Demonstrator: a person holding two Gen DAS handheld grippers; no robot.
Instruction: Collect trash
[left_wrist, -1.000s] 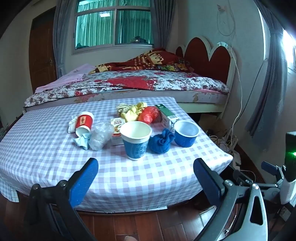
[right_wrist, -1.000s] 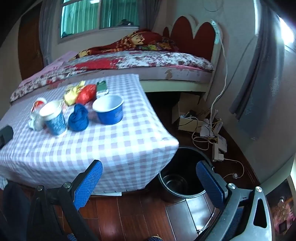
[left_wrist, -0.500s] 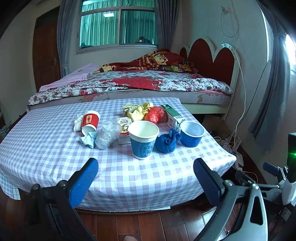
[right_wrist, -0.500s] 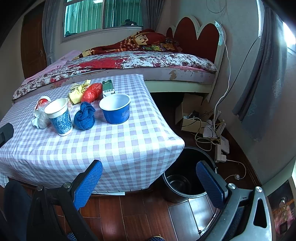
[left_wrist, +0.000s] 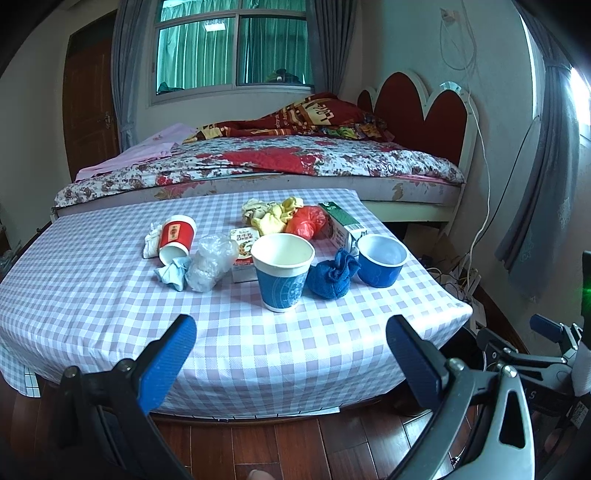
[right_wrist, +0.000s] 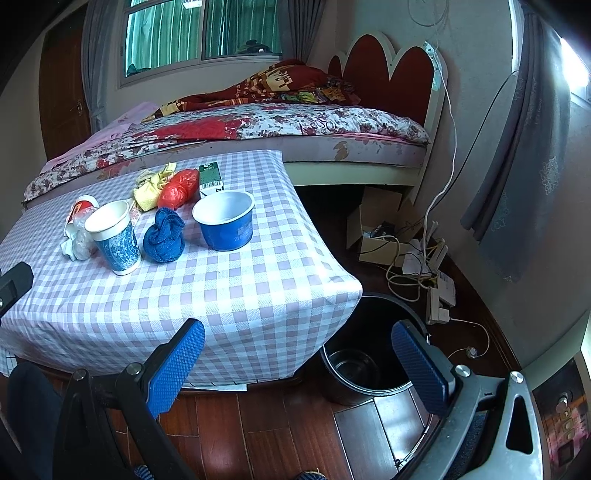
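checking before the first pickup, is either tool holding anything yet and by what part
Nothing is held. The left tool and right tool are both open and empty, short of the trash on the table.

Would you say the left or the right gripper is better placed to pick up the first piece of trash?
Left, probably. The left gripper is open and faces the tall blue paper cup, while the right gripper, also open, points toward the bin.

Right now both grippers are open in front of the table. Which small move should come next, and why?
Probably move the left gripper forward toward the tall blue paper cup. It stands upright nearest the table's front edge, its fingers are wide open and hold nothing, and the black bin waits on the floor at the table's right corner.
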